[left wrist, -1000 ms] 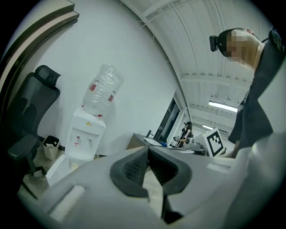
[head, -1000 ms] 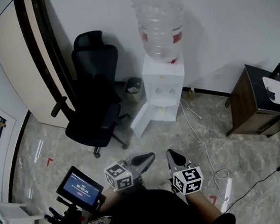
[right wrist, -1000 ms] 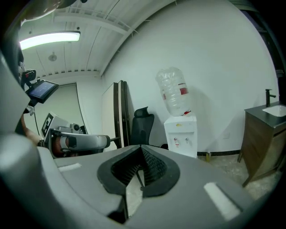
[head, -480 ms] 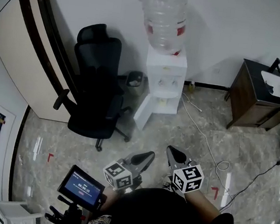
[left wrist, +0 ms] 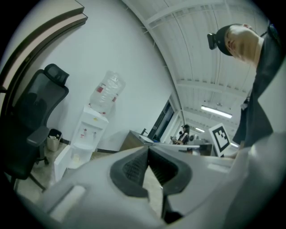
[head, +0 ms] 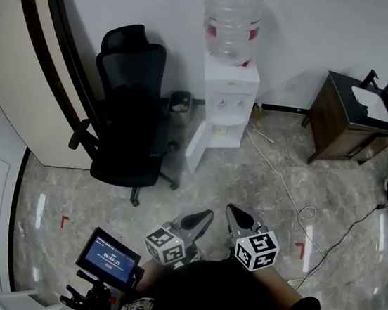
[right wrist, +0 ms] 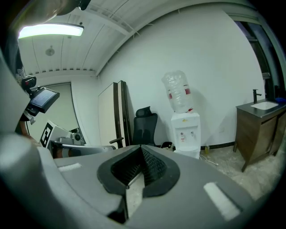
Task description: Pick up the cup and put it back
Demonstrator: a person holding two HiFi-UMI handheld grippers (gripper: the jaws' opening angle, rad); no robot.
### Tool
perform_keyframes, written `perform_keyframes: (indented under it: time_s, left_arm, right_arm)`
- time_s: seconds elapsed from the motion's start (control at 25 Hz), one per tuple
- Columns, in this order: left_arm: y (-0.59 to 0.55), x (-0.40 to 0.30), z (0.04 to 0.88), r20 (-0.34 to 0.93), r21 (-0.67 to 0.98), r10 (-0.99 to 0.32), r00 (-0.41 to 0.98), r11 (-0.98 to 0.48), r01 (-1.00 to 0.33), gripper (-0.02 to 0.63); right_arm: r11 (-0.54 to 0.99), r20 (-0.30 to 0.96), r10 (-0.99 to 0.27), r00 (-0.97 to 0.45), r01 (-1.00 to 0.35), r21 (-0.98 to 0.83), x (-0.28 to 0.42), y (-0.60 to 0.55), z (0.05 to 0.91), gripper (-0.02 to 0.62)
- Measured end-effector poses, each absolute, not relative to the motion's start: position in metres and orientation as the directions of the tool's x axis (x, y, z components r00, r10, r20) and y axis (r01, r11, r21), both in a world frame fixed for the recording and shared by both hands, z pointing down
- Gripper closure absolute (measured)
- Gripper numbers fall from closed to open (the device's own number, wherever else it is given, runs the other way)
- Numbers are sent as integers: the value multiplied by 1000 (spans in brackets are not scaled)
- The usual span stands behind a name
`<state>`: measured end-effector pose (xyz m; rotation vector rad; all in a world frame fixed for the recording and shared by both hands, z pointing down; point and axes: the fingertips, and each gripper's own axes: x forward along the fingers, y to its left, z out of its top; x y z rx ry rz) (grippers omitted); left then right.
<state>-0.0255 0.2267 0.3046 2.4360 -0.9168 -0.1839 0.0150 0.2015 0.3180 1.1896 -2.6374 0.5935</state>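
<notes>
I can make out no cup clearly in any view. A white water dispenser (head: 227,98) with a clear bottle (head: 232,17) on top stands against the far wall. Its lower door (head: 196,150) hangs open, and a small pale thing inside is too small to tell. My left gripper (head: 205,217) and right gripper (head: 231,211) are held side by side low over the floor, well short of the dispenser. In the left gripper view the left gripper (left wrist: 148,149) is shut with nothing in it. The right gripper (right wrist: 141,147) is likewise shut and holds nothing, with the dispenser (right wrist: 187,129) ahead of it.
A black office chair (head: 124,120) stands left of the dispenser, a small bin (head: 180,103) between them. A dark wooden cabinet (head: 340,124) with a sink is at the right. A white cable (head: 282,187) runs across the marble floor. A tablet on a tripod (head: 109,259) is near my left.
Both grippers have travelled level across the room with the person, still shut. In the head view the cabinet has slid left and the chair sits a little higher.
</notes>
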Motion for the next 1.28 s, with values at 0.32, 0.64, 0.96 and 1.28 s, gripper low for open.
perform_keyframes:
  time_s: [0.32, 0.64, 0.96, 1.28]
  left_arm:
    - [227, -33, 293, 52, 485, -652, 757, -646, -590, 603]
    - [223, 11, 274, 24, 471, -674, 738, -644, -603, 603]
    - [227, 56, 283, 42, 474, -683, 730, -629, -616, 603]
    - [227, 77, 282, 51, 456, -682, 729, -634, -625, 603]
  right_arm:
    - [620, 311, -672, -672, -741, -259, 8, 217, 314, 588]
    - [645, 286, -673, -682, -730, -225, 56, 215, 296, 588]
    - [651, 279, -662, -696, -718, -247, 104, 218, 302, 588]
    - [658, 261, -660, -704, -710, -252, 120, 216, 299, 589]
